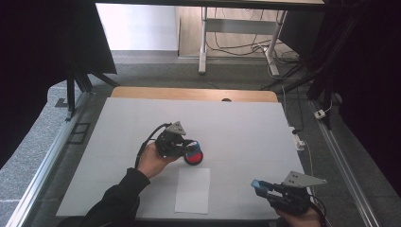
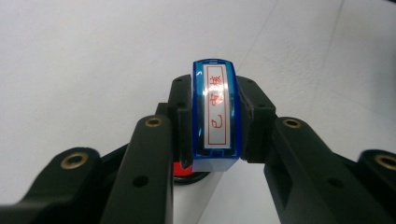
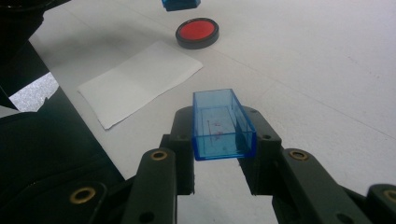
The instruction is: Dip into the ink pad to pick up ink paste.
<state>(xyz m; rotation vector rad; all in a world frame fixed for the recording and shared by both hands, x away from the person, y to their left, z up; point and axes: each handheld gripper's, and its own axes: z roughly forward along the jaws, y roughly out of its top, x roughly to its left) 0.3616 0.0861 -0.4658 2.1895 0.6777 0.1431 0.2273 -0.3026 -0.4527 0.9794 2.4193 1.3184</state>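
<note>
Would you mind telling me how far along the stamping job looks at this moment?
Done: the blue cap is off, held in the right gripper. In hand: the left gripper holds the stamp over the red ink pad. Left: the white paper looks unmarked, so the impression and recapping remain.

Even overhead light, no hard shadows. High view: table [image 1: 236, 127] evenly bright, surroundings at left and right nearly black, far floor patch washed out by brighter light. Picture soft, low detail; table edges lean outward, so wide-angle distortion. Left gripper view: stamp [image 2: 215, 114] sharp, white glare streak down its label, near jaw parts blurred, table surface bright and featureless. Right gripper view: blue cap [image 3: 222, 125] in focus, translucent, light passes through it; soft shadow under the ink pad [image 3: 197, 32]; sleeve at near left crushed to black; paper [image 3: 140, 81] slightly overexposed.
</note>
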